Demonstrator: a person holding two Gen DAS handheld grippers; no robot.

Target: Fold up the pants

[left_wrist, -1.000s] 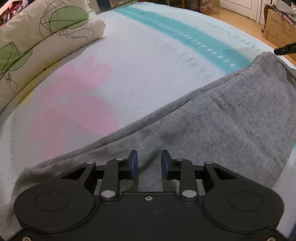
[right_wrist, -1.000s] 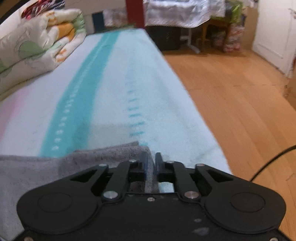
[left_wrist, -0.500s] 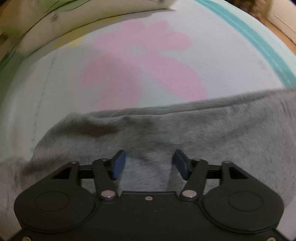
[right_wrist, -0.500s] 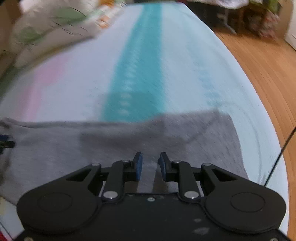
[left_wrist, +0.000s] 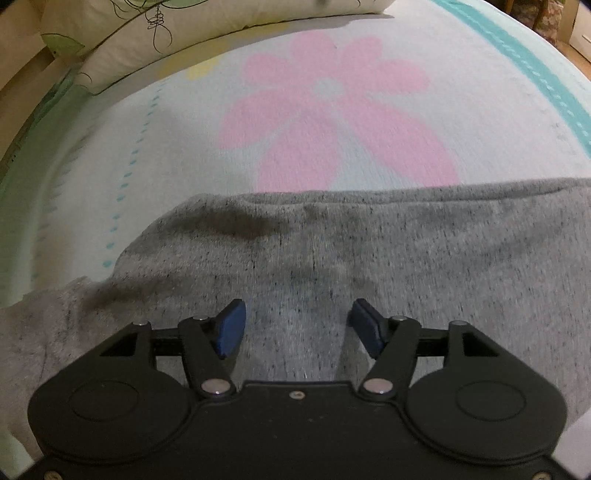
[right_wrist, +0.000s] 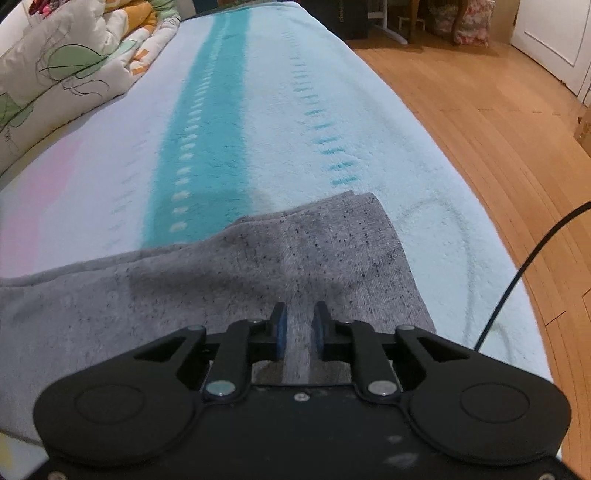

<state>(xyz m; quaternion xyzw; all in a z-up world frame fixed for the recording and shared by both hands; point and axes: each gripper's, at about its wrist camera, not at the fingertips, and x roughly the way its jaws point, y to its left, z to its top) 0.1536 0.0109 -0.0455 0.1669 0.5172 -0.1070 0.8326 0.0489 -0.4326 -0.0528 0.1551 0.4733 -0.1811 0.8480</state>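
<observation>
Grey speckled pants (left_wrist: 406, 251) lie flat across the bed's pale blanket (left_wrist: 332, 110). My left gripper (left_wrist: 297, 321) hovers just over the cloth, pointing steeply down. Its blue pads are far apart and still opening, with only flat fabric showing under the gap. In the right wrist view the pants (right_wrist: 221, 280) end at a squared edge (right_wrist: 369, 206) near the bed's right side. My right gripper (right_wrist: 298, 325) sits low over that end. It has a narrow gap that is opening slightly, and a flat strip of cloth shows through, not pinched.
A leaf-print pillow (left_wrist: 184, 33) lies along the far left, with a bunched quilt (right_wrist: 74, 62) beyond it. The bed's right edge drops to a wooden floor (right_wrist: 480, 110). A black cable (right_wrist: 517, 266) hangs at the right. A pink flower print (left_wrist: 332, 103) lies beyond the pants.
The left gripper's jaws have spread wide, and it swung left along the pants toward the flower print. The right gripper left the pants' corner and drew back, so more cloth lies ahead.
</observation>
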